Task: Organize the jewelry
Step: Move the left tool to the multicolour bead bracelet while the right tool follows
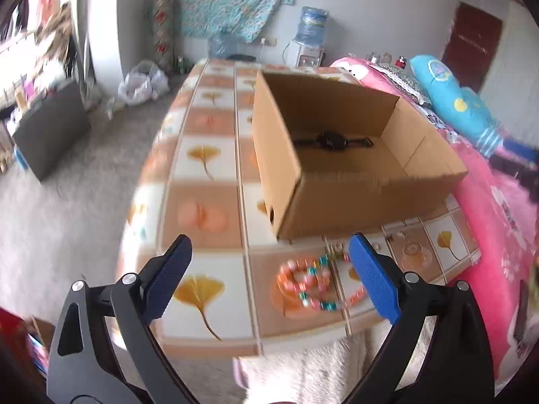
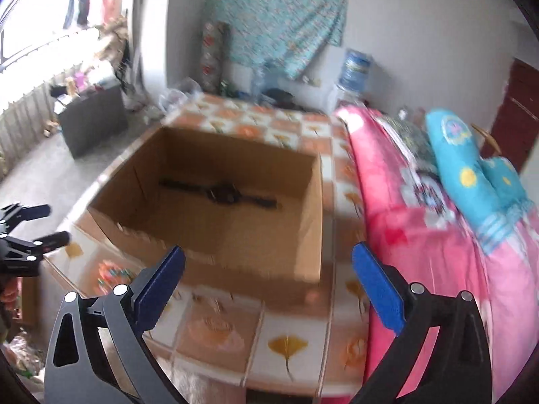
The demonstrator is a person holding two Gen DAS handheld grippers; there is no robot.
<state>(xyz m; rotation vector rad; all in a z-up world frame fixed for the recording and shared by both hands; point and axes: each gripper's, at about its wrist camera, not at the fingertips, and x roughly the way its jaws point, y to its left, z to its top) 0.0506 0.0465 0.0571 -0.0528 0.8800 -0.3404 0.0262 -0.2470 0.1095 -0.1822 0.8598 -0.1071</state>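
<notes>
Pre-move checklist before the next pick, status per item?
1. Left gripper open and empty: ok.
2. Right gripper open and empty: ok.
3. Bead necklace in view on the table, outside the box: ok, near the left gripper's right finger.
4. Cardboard box open on top: ok.
5. Black watch lying flat on the box floor: ok.
6. Other small jewelry near the box's front corner: cannot tell, too blurred.
</notes>
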